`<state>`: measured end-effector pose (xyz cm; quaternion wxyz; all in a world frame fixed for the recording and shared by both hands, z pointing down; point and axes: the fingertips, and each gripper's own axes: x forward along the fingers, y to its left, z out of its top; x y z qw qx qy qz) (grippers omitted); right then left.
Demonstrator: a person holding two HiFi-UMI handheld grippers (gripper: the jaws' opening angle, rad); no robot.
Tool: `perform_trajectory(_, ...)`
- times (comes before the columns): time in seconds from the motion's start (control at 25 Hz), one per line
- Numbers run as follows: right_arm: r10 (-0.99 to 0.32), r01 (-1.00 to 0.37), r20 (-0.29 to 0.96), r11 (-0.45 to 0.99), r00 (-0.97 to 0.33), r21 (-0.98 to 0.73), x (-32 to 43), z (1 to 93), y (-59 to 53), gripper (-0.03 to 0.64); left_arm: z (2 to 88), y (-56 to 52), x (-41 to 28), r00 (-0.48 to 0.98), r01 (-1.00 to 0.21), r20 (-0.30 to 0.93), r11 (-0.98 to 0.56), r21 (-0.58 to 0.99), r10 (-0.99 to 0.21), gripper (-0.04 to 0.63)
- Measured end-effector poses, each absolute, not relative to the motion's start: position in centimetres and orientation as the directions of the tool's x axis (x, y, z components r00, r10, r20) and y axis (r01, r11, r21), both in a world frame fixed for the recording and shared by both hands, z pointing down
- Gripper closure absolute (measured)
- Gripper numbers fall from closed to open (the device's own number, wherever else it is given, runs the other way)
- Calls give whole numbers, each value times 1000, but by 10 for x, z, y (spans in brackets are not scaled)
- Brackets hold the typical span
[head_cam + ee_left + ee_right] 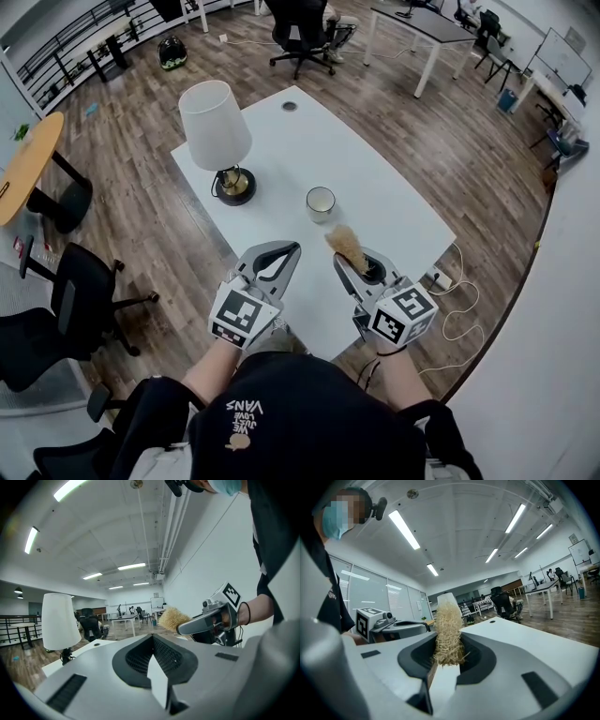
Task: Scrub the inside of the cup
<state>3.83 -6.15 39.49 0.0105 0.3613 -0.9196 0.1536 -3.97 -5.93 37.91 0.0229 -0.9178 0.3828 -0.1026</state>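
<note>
At the far left of the room, a round wooden table point(28, 164) stands on the wood plank floor point(141, 216), and nearer to the person there is a black office chair point(56, 309). The white table point(394, 202) fills the middle of the head view. On its left part stands a lamp point(217, 131) with a white shade and a dark round base.

The left gripper point(289, 251) hangs over the near edge of the table. Its jaws are pressed together and nothing is between them. The cup point(320, 202) stands upright on the table, to the right of the lamp base and beyond both grippers. It is pale, and its opening faces up.

The right gripper point(345, 265) is clamped on a straw-coloured brush point(345, 242). The bristles point toward the cup and are near it, but they seem apart from it.

On the floor at the right of the table lies a white cable point(459, 305). At the back right stands a white desk point(422, 23).
</note>
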Motion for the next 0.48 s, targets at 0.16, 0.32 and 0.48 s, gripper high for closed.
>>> perform_trajectory(0.16, -665, -672, 132, 689, -735, -273, 38, 396, -62, 517, 380, -60, -40, 685, -701, 169, -704, -110, -709, 584)
perform_trajectory(0.32, -669, -675, 132, 685, -732, -274, 39, 396, -62, 517, 381, -61, -39, 687, -701, 170, -706, -103, -707, 584)
perform_trajectory(0.48, -672, -679, 135, 681, -728, -273, 39, 395, -62, 517, 378, -61, -38, 690, -699, 165, -708, -105, -705, 584)
